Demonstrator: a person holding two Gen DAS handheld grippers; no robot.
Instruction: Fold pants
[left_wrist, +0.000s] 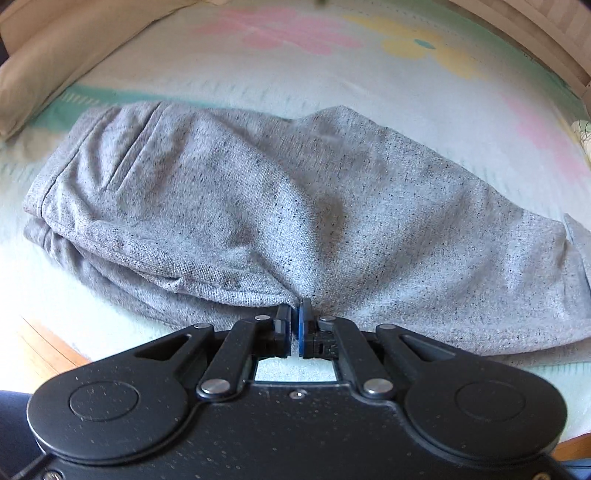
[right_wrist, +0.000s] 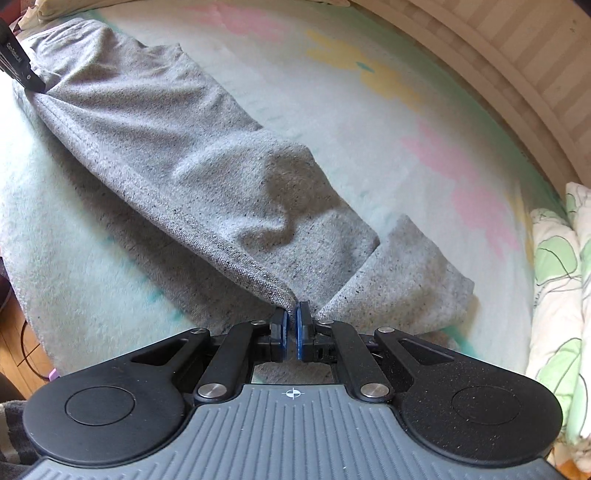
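Grey speckled pants (left_wrist: 258, 192) lie folded lengthwise on a pale flowered blanket (left_wrist: 295, 74), waistband and pocket at the left in the left wrist view. My left gripper (left_wrist: 296, 314) is shut on the near folded edge of the pants near the hip. In the right wrist view the pant legs (right_wrist: 207, 177) run from upper left to the near middle, and my right gripper (right_wrist: 291, 314) is shut on their near edge close to the cuffs (right_wrist: 406, 280). The left gripper's black finger (right_wrist: 18, 66) shows at the upper left, pinching the same edge.
A beige pillow (left_wrist: 55, 55) lies at the far left of the bed. A striped beige headboard or wall edge (right_wrist: 517, 92) curves along the right. A leaf-patterned quilt (right_wrist: 561, 295) lies at the right. Wooden floor (left_wrist: 44, 350) shows past the blanket's near edge.
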